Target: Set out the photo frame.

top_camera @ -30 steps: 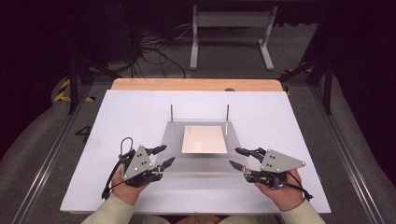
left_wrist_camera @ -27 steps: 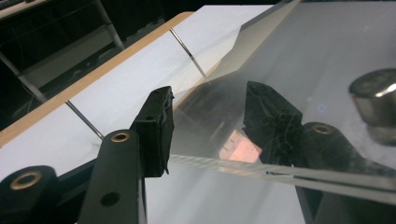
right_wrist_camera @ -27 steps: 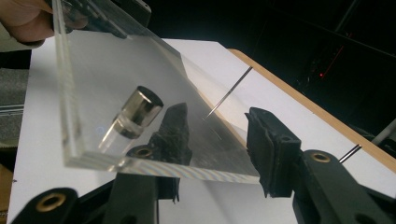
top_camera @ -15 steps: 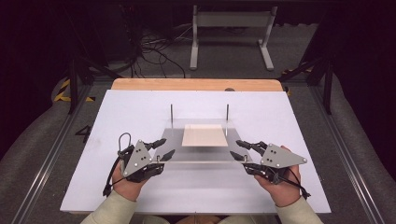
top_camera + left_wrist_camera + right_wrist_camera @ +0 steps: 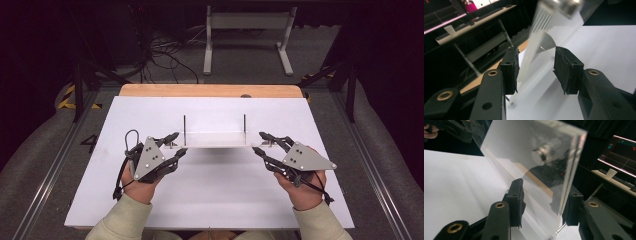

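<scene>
Flanking upright clear panel (image 5: 215,139): left gripper (image 5: 174,144); right gripper (image 5: 260,143); both agape

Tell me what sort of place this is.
Probably a lab or data-recording workspace, not a home. A white table sits in a dark room with loose cables on the floor, a metal frame rail alongside, and a desk with a lit monitor behind.

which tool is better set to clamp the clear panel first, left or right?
Probably right. In the right gripper view the clear panel edge sits between the open jaws, near one pad. The left tool also straddles its end, jaws open, but the panel there is blurred. Right tool looks steadier.
</scene>
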`<action>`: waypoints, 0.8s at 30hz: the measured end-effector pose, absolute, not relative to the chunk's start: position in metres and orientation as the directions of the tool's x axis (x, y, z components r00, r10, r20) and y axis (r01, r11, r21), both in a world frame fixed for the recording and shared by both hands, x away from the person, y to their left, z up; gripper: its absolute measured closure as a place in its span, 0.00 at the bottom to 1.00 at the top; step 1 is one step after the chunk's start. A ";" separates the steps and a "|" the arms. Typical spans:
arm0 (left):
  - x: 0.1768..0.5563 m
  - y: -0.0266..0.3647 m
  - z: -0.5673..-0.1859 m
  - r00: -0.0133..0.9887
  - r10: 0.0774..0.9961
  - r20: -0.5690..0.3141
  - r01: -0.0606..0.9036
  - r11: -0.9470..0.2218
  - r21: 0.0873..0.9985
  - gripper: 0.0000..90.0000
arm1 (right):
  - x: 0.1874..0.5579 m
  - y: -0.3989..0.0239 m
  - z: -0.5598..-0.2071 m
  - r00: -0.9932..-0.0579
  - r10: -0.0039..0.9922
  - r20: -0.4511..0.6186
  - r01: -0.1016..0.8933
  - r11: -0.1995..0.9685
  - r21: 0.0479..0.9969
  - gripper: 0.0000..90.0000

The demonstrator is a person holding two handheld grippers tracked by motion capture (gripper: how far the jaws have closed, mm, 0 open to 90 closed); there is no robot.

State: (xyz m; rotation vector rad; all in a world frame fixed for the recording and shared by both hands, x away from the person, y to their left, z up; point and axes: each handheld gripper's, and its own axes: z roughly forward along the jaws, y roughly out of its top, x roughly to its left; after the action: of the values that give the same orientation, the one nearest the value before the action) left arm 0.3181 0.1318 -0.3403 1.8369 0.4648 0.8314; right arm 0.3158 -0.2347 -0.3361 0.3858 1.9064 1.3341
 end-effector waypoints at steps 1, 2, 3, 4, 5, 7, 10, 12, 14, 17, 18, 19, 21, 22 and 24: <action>0.316 0.131 -0.336 0.674 0.652 0.348 -0.074 -0.409 0.909 0.63 | 0.314 -0.234 -0.331 -0.648 0.636 -0.419 -0.183 0.404 0.896 0.65; 0.315 0.131 -0.334 0.672 0.652 0.350 -0.080 -0.407 0.910 0.63 | 0.313 -0.234 -0.330 -0.645 0.638 -0.421 -0.187 0.402 0.896 0.65; 0.314 0.131 -0.333 0.670 0.653 0.353 -0.085 -0.405 0.910 0.63 | 0.312 -0.234 -0.328 -0.642 0.640 -0.422 -0.191 0.400 0.897 0.65; 0.312 0.131 -0.331 0.669 0.655 0.352 -0.088 -0.401 0.912 0.63 | 0.310 -0.234 -0.326 -0.639 0.642 -0.423 -0.193 0.398 0.897 0.65; 0.312 0.131 -0.331 0.669 0.655 0.352 -0.088 -0.401 0.912 0.63 | 0.308 -0.234 -0.324 -0.638 0.645 -0.422 -0.194 0.395 0.898 0.65; 0.308 0.132 -0.325 0.675 0.653 0.344 -0.088 -0.392 0.916 0.63 | 0.305 -0.234 -0.320 -0.638 0.647 -0.418 -0.193 0.391 0.900 0.65; 0.305 0.133 -0.322 0.683 0.652 0.330 -0.084 -0.379 0.922 0.63 | 0.299 -0.233 -0.314 -0.638 0.651 -0.411 -0.187 0.387 0.903 0.65; 0.301 0.134 -0.317 0.694 0.650 0.311 -0.074 -0.365 0.928 0.62 | 0.295 -0.233 -0.311 -0.641 0.651 -0.406 -0.179 0.387 0.904 0.64; 0.298 0.135 -0.315 0.700 0.647 0.300 -0.070 -0.356 0.932 0.62 | 0.293 -0.233 -0.309 -0.644 0.652 -0.400 -0.175 0.383 0.907 0.64; 0.294 0.138 -0.308 0.725 0.636 0.266 -0.053 -0.333 0.941 0.62 | 0.285 -0.234 -0.302 -0.657 0.649 -0.383 -0.171 0.366 0.915 0.64; 0.292 0.139 -0.306 0.733 0.631 0.252 -0.046 -0.324 0.945 0.62 | 0.283 -0.235 -0.299 -0.662 0.649 -0.375 -0.171 0.357 0.919 0.64; 0.290 0.139 -0.304 0.741 0.627 0.240 -0.040 -0.315 0.948 0.63 | 0.280 -0.235 -0.297 -0.669 0.645 -0.369 -0.171 0.350 0.921 0.64; 0.287 0.141 -0.300 0.759 0.618 0.208 -0.020 -0.297 0.955 0.63 | 0.274 -0.236 -0.292 -0.677 0.641 -0.360 -0.171 0.339 0.925 0.64; 0.285 0.142 -0.298 0.764 0.613 0.201 -0.011 -0.299 0.954 0.63 | 0.270 -0.236 -0.288 -0.684 0.638 -0.354 -0.173 0.330 0.928 0.64; 0.280 0.142 -0.293 0.773 0.611 0.174 0.022 -0.299 0.954 0.63 | 0.267 -0.236 -0.286 -0.686 0.636 -0.353 -0.173 0.328 0.929 0.64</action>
State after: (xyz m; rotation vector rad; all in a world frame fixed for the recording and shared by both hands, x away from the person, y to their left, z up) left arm 0.2798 0.1418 -0.2928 1.7980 0.4912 0.6274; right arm 0.2672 -0.2362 -0.2863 0.4086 1.8781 1.4349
